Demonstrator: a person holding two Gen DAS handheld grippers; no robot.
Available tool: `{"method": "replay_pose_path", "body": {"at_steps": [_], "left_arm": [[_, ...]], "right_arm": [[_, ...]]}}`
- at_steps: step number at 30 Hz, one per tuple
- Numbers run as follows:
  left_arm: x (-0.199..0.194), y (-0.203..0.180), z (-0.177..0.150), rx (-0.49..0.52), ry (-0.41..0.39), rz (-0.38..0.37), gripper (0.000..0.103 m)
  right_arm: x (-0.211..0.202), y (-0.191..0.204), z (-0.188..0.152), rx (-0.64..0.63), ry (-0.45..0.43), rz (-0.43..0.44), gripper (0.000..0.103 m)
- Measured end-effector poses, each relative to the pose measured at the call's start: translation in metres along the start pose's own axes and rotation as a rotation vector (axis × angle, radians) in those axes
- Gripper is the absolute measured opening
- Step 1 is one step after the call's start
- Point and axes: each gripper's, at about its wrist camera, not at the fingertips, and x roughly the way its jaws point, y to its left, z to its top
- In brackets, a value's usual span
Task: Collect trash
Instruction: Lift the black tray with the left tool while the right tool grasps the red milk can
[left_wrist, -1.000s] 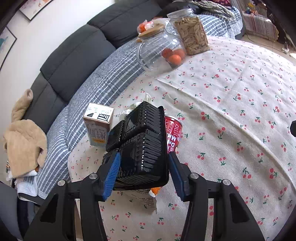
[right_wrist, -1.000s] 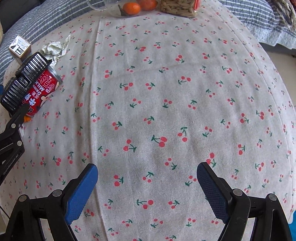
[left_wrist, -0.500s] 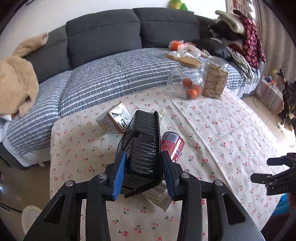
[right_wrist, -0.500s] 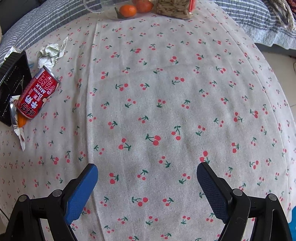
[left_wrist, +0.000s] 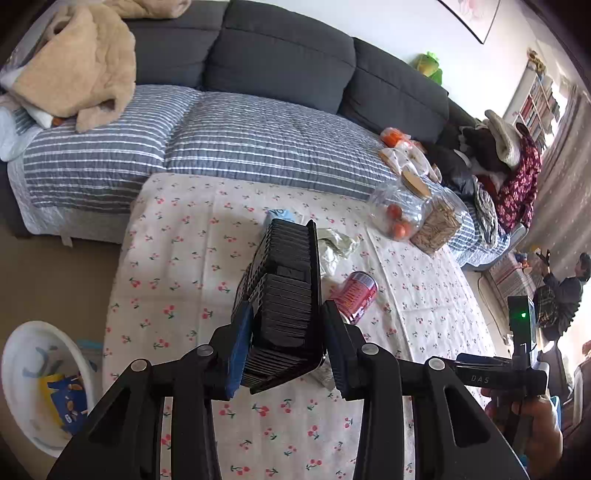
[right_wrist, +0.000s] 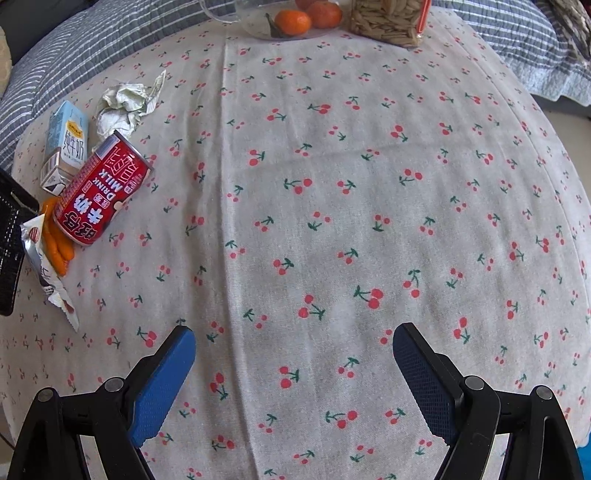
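My left gripper (left_wrist: 286, 343) is shut on a black ribbed plastic tray (left_wrist: 284, 295) and holds it on edge above the cherry-print table. The tray's edge shows at the far left of the right wrist view (right_wrist: 11, 236). On the table lie a red drink can (right_wrist: 101, 188), also in the left wrist view (left_wrist: 356, 297), a crumpled paper (right_wrist: 125, 107), a blue milk carton (right_wrist: 66, 142) and a snack wrapper with orange sticks (right_wrist: 51, 258). My right gripper (right_wrist: 293, 373) is open and empty above the table's middle.
A white bin (left_wrist: 40, 384) with wrappers in it stands on the floor, left of the table. Two glass jars, one with oranges (right_wrist: 295, 18) and one with seeds (right_wrist: 388, 18), stand at the table's far edge. A sofa with a striped cover (left_wrist: 240, 144) lies beyond.
My left gripper has lifted the black tray higher and swung left, so the white bin has come into view. The right gripper has hardly moved.
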Motion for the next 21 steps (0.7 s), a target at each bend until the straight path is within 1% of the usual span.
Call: {"method": "replay_pose_path", "body": {"at_steps": [2,5,9,12,15,21], "left_arm": [[-0.009,0.017,0.002,-0.03,-0.02,0.021,0.041],[-0.019,0.04,0.003,-0.08,-0.037,0.03,0.041],[-0.024,0.062,0.0,-0.088,-0.04,0.086,0.041],[-0.021,0.071,-0.003,-0.085,-0.02,0.107,0.041],[-0.016,0.076,-0.006,-0.073,-0.001,0.13,0.041],[-0.012,0.083,-0.007,-0.07,0.02,0.157,0.041]], "right_arm": [[0.001,0.009,0.005,0.0,-0.006,0.017,0.09],[0.003,0.026,0.013,-0.018,-0.015,0.035,0.09],[0.013,0.052,0.024,-0.022,-0.002,0.079,0.09],[0.023,0.072,0.032,-0.019,0.013,0.132,0.09],[0.03,0.088,0.043,-0.003,0.009,0.17,0.09],[0.044,0.112,0.064,0.054,-0.043,0.186,0.09]]}}
